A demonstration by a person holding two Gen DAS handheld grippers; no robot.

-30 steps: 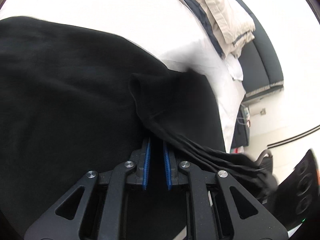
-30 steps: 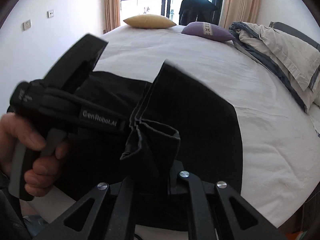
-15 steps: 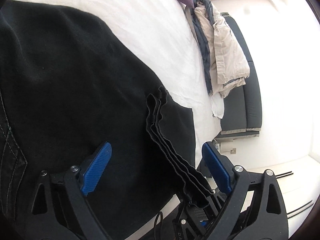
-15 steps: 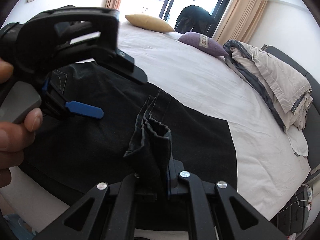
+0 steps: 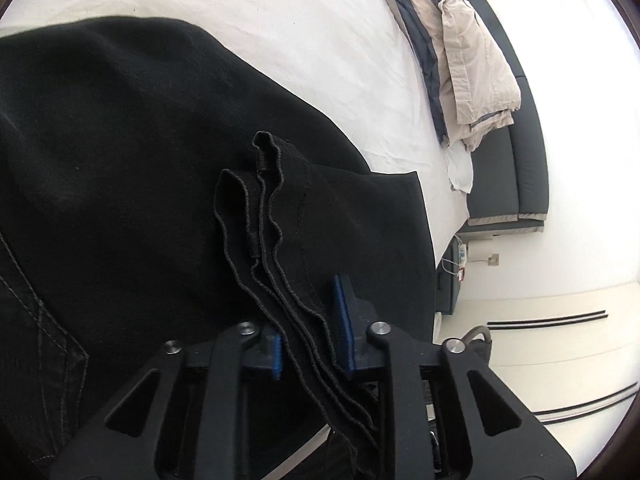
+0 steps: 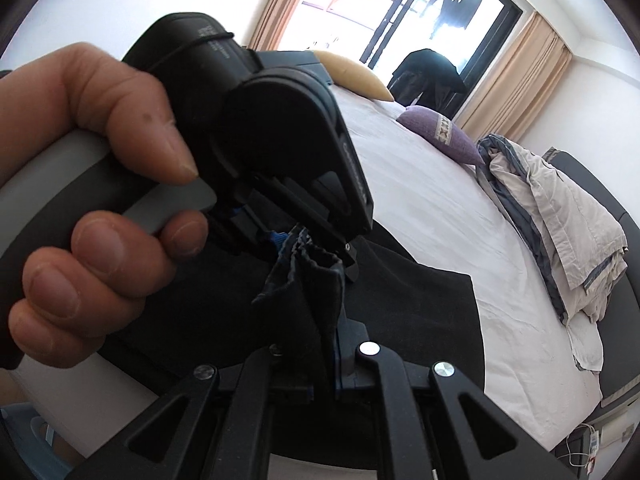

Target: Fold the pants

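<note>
While the black pants [image 5: 120, 168] are lying across the near edge of the white bed [image 5: 320, 40], their stacked hem layers [image 5: 276, 248] are being bunched so both legs fold together. Having just been closing, the left tool [image 5: 310, 344] is pinching that stack; the right tool [image 6: 326, 364] is clamping the same bundle. Only the right view is showing the hand [image 6: 92, 216] squeezing the left handle, plus the purple pillow [image 6: 440, 136].

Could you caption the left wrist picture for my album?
Left gripper clamps stacked hems of black pants over a white bed.
</note>
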